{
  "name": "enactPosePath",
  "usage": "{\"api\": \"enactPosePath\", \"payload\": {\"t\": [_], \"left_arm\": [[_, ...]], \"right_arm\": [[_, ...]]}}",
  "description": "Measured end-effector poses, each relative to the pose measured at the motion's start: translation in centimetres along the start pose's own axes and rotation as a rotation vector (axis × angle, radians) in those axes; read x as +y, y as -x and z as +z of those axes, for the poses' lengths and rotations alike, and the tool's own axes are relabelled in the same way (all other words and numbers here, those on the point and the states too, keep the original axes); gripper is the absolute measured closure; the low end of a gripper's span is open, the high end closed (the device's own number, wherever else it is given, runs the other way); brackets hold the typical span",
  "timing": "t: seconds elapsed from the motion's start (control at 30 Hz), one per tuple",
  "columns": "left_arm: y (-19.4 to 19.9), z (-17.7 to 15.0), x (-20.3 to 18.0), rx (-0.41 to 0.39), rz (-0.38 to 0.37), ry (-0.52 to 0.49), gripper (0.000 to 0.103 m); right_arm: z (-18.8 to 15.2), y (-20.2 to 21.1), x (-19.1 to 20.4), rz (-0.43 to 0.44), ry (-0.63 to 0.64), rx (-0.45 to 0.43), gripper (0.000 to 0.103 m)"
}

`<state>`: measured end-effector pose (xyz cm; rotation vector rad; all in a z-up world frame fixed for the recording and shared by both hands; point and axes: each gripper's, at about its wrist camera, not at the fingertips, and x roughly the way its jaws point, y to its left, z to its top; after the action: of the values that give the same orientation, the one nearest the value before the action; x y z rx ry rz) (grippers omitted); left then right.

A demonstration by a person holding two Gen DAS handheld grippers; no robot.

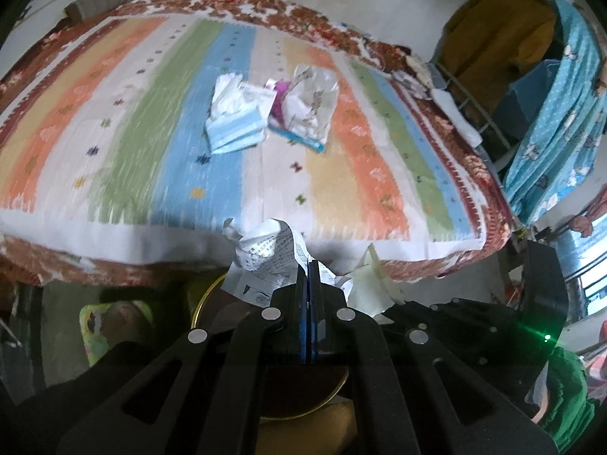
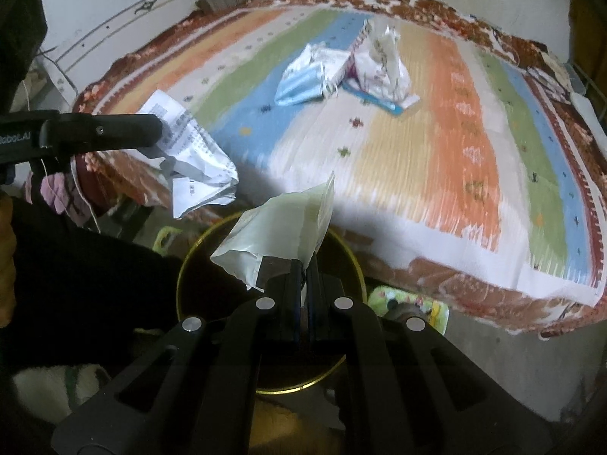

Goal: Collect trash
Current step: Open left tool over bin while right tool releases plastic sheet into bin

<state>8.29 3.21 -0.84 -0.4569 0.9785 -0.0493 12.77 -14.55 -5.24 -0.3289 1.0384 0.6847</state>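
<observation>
Here the left gripper [image 1: 308, 265] has its jaws pressed together on a crumpled sheet of printed paper [image 1: 271, 252], which hangs in the air at the near edge of the bed, above a dark round bin with a gold rim [image 2: 343, 250]. The right gripper [image 2: 303, 267] is likewise clamped, pinching a pale, translucent plastic wrapper [image 2: 280, 227] that sticks up directly over the bin's opening. The bin stands on the floor just below the bed's edge. On the striped bedspread [image 2: 455, 144], well apart from both grippers, more trash lies in a small cluster: a blue face mask [image 1: 235, 132] with a crumpled white tissue [image 1: 227, 93] touching it, and beside them a clear crinkled plastic bag [image 1: 311, 110] resting on a flat blue-edged packet [image 1: 299, 139].
</observation>
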Motion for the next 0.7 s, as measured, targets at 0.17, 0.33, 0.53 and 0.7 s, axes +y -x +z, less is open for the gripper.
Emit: {"api": "enactPosePath", "payload": {"t": [0.17, 0.33, 0.53, 0.7], "left_arm": [[-1.8, -1.3, 0.3, 0.070, 0.065, 0.010, 0.103], [-3.6, -1.7, 0.7, 0.130, 0.111, 0.029, 0.103], [-4.7, -2.1, 1.0, 0.172, 0.119, 0.043, 0.103], [-5.3, -2.2, 1.2, 0.195, 0.126, 0.043, 0.102]], "right_arm": [[-0.9, -1.6, -0.1, -0.022, -0.009, 0.070, 0.101], [-1.4, -3.2, -0.3, -0.025, -0.031, 0.137, 0.101], [-1.7, -4.3, -0.6, -0.012, -0.053, 0.180, 0.101], [-1.7, -4.5, -0.9, -0.014, -0.073, 0.193, 0.097]]}}
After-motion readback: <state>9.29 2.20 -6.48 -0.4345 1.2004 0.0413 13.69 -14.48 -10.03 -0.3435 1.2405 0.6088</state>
